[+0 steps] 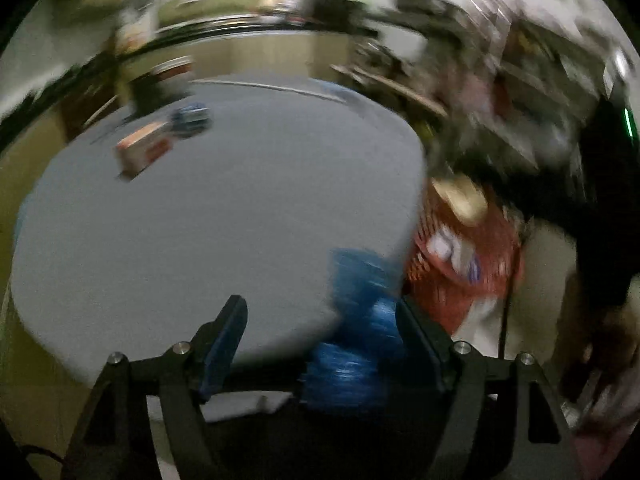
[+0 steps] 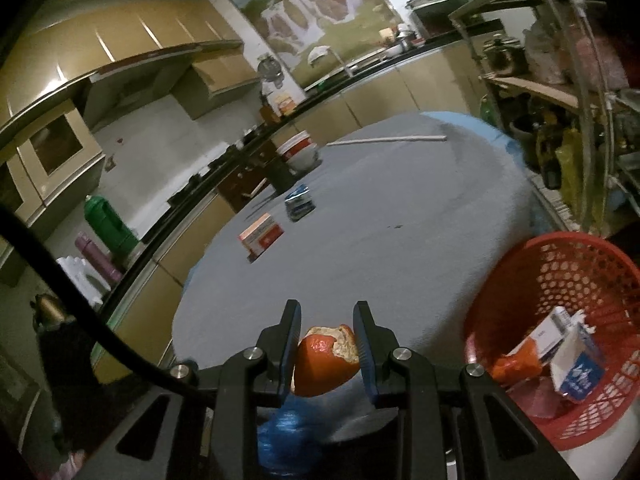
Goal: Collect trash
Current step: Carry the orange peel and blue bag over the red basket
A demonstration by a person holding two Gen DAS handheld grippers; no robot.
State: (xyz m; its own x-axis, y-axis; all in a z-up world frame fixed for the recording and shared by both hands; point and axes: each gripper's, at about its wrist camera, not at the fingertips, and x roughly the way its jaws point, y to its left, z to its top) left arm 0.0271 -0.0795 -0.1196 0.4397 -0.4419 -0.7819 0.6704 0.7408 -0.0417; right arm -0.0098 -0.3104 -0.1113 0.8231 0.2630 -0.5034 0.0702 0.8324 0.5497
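Orange peel [image 2: 326, 360], a curled piece with pale pith along its torn upper edge, sits clamped between the two fingers of the right gripper [image 2: 326, 354], at 6 o'clock in the right wrist view and above the near edge of a round grey table [image 2: 400, 208]. Right gripper jaws: narrow, pads pressing the peel on both sides. Directly below the peel, at 6 o'clock, lies a crumpled blue plastic item [image 2: 286, 438], partly hidden by the gripper body.

Red basket [image 2: 520, 272], perforated, stands just beside the table at 4 o'clock; inside it are a white-and-blue carton [image 2: 576, 364], a flat white box [image 2: 548, 332] and an orange scrap [image 2: 516, 362]. On the tabletop, toward 11 o'clock from the peel, rest an orange-and-white box [image 2: 261, 234] and, just beyond it, a small blue-and-white packet [image 2: 299, 201]. Farther off at 12 o'clock stand a red-and-white bowl [image 2: 299, 150] and a long pale stick [image 2: 386, 139].

Left wrist view (heavily motion-blurred): left gripper [image 1: 320, 344] with jaws wide apart. The blue plastic item [image 1: 356, 332] appears between the fingers, nearer the right finger at 5 o'clock; the left pad clearly does not touch it. The red basket [image 1: 460, 264] shows at 3 to 4 o'clock, and the orange-and-white box [image 1: 142, 148] at 10 o'clock on the table [image 1: 240, 216].
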